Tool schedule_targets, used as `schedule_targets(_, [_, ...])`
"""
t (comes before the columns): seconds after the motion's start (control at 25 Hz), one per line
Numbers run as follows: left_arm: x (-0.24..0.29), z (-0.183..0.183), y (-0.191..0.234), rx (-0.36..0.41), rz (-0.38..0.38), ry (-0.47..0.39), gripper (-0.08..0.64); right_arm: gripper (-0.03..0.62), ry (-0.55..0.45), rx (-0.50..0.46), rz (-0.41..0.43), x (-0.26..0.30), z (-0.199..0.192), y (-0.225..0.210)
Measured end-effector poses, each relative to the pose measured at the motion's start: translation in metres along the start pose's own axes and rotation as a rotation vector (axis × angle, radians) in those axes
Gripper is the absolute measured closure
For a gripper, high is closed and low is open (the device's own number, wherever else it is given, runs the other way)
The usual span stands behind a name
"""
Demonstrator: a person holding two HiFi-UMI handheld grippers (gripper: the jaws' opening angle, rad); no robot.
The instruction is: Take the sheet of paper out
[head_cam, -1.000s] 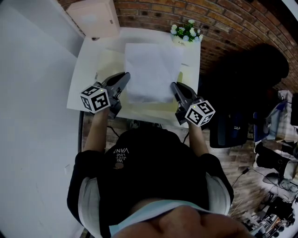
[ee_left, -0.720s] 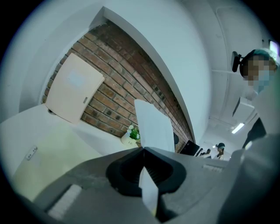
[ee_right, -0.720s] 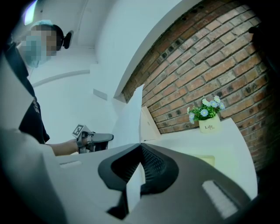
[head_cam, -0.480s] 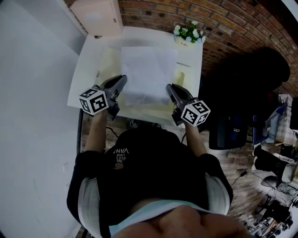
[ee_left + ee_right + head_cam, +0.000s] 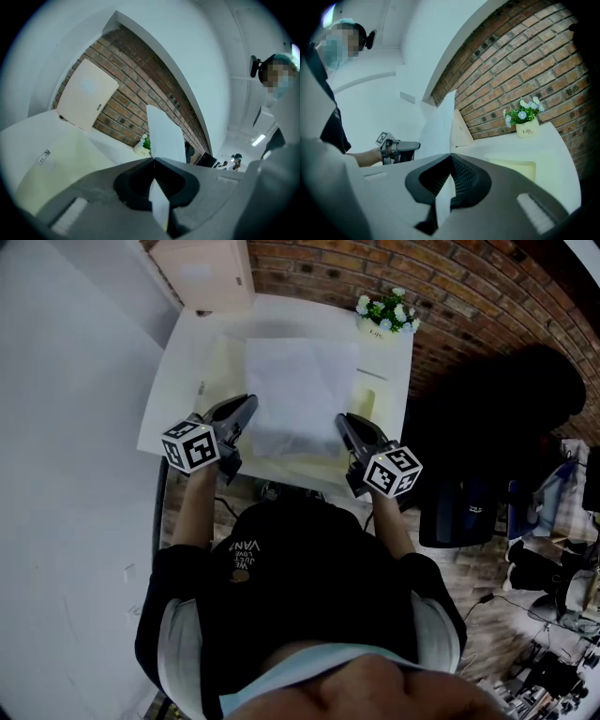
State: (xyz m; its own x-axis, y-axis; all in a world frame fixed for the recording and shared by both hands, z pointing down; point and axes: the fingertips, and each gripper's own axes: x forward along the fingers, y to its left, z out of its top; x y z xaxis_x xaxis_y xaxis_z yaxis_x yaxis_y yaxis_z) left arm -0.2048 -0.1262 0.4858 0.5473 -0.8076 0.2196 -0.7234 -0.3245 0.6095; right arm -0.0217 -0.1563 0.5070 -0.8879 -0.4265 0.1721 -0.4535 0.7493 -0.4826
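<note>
A white sheet of paper (image 5: 300,390) is held flat above a pale yellow folder (image 5: 349,418) on the white table (image 5: 178,381). My left gripper (image 5: 249,412) is shut on the sheet's near left edge, and my right gripper (image 5: 343,424) is shut on its near right edge. In the left gripper view the sheet (image 5: 164,136) stands edge-on between the closed jaws. The right gripper view shows the sheet (image 5: 440,129) pinched the same way, with the left gripper (image 5: 415,146) across from it.
A small pot of flowers (image 5: 382,313) stands at the table's far right corner by the brick wall (image 5: 469,296). A pale cabinet (image 5: 202,273) sits at the far left. A dark office chair (image 5: 478,502) is to the right of the table.
Both grippers have sunk a little with the sheet and come slightly nearer the person. The paper stays gripped on both sides.
</note>
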Motion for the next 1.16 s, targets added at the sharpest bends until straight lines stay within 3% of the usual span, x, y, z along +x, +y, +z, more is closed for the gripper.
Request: schedule_targets(1.16, [0.0008, 0.0011, 0.0081, -0.014, 0.021, 0.001, 0.558, 0.591, 0.025, 0.002, 0.004, 0.0094, -0.0032, -0.0017])
